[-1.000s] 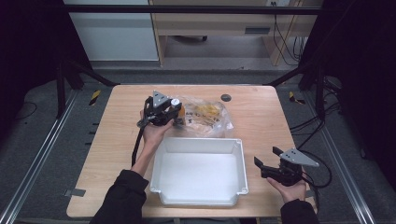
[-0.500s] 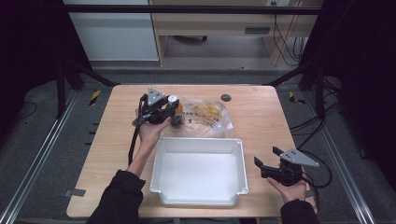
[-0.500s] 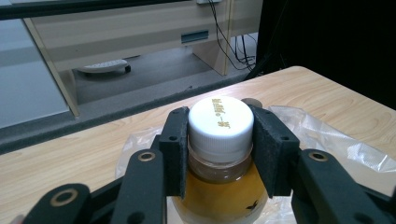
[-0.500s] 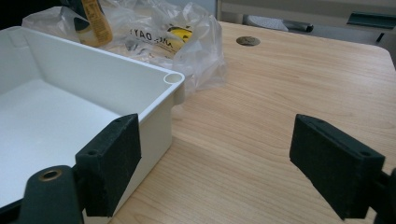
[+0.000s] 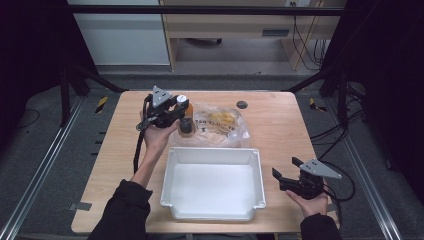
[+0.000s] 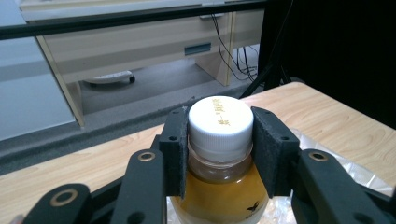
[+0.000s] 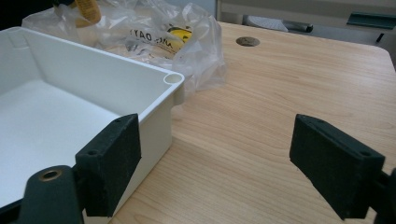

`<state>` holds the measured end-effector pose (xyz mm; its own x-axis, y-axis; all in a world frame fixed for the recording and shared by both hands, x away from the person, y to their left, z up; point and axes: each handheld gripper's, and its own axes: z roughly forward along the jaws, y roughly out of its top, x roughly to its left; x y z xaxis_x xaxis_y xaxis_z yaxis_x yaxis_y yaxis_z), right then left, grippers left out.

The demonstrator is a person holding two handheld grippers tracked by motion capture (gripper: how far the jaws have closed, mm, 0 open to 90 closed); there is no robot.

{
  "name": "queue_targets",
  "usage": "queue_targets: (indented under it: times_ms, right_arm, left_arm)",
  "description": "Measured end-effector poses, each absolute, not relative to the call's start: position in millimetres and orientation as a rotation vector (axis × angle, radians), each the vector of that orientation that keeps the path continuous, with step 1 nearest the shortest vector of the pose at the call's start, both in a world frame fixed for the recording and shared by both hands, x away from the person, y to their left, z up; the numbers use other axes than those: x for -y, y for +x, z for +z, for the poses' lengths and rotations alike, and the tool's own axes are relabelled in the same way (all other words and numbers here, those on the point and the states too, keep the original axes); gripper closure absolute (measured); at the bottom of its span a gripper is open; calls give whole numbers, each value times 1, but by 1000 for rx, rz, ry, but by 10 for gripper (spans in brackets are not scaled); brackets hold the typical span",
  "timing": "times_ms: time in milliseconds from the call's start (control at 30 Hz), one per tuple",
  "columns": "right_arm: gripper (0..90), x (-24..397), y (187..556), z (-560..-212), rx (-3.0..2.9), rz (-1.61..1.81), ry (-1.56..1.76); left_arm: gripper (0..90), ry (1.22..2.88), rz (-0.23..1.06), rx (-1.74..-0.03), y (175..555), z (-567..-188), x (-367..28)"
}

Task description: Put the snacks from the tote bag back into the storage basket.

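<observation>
High view: left gripper [image 5: 184,114] at table's 11 o'clock, beside plastic bag [image 5: 220,125]; white bin [image 5: 212,212] at 6; right gripper [image 5: 284,172] at 4, jaws spread, empty. Left gripper view: jaws clamped on bottle [image 6: 220,158] at its white cap [image 6: 220,120]. Right gripper view: jaws wide, holding nothing; bin wall at 9 o'clock.

High view overlooks table [image 5: 280,125]; gripper views sit close, low.

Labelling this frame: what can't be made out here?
- Bottle base: left gripper view, cut off by the bottom edge and the left hand-held gripper.
- Plastic bag contents: high view, too small, crinkled film.
- Bin near corner: right gripper view, behind the right hand-held gripper.
</observation>
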<state>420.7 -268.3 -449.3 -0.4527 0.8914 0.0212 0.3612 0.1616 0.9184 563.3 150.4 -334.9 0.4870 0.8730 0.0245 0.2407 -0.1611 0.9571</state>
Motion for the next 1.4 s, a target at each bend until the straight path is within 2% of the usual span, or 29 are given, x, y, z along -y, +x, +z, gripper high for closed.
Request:
queue_targets:
  times_ms: [600,1400]
  right_arm:
    - [167,268,420,-449,-1898,1272,1183]
    - [167,269,420,-449,-1897,1261,1180]
  left_arm:
    - [592,1642,775,-939,547,-305,-159]
    - [591,1648,741,-868,501,-295,-164]
